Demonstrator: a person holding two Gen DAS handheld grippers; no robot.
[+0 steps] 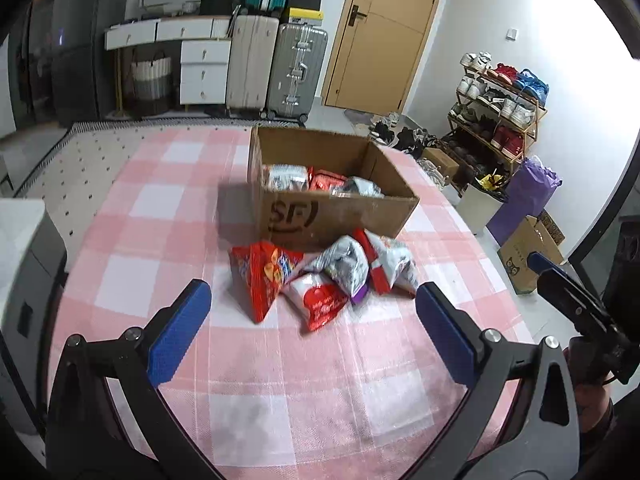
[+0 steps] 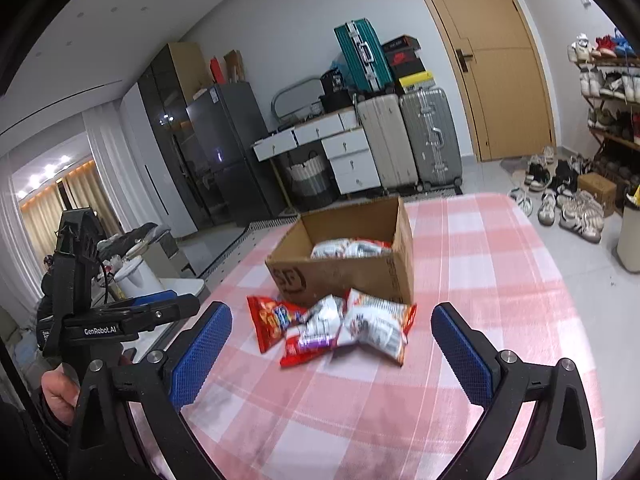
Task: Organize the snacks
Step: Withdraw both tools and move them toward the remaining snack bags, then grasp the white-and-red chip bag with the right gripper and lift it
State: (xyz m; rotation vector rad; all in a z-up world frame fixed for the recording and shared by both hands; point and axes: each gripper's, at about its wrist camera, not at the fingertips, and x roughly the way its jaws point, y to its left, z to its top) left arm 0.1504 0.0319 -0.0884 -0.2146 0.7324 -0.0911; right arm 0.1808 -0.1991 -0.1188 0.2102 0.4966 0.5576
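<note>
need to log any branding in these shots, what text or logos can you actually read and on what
"SF" in dark print on the front wall of the cardboard box; partly cut off in the right wrist view.
"GenRobot.AI" in white on the black body of the left gripper.
Print on the snack packets lying before the box: too blurred to read.
Printing on the shoe boxes stacked over the suitcases: too small to read.

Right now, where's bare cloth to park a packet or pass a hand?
Free: the checked cloth between the left gripper and the snack pile, and the cloth left of the cardboard box. In the right view, cloth right of the box is bare too. Crowded: the pile against the box front.
</note>
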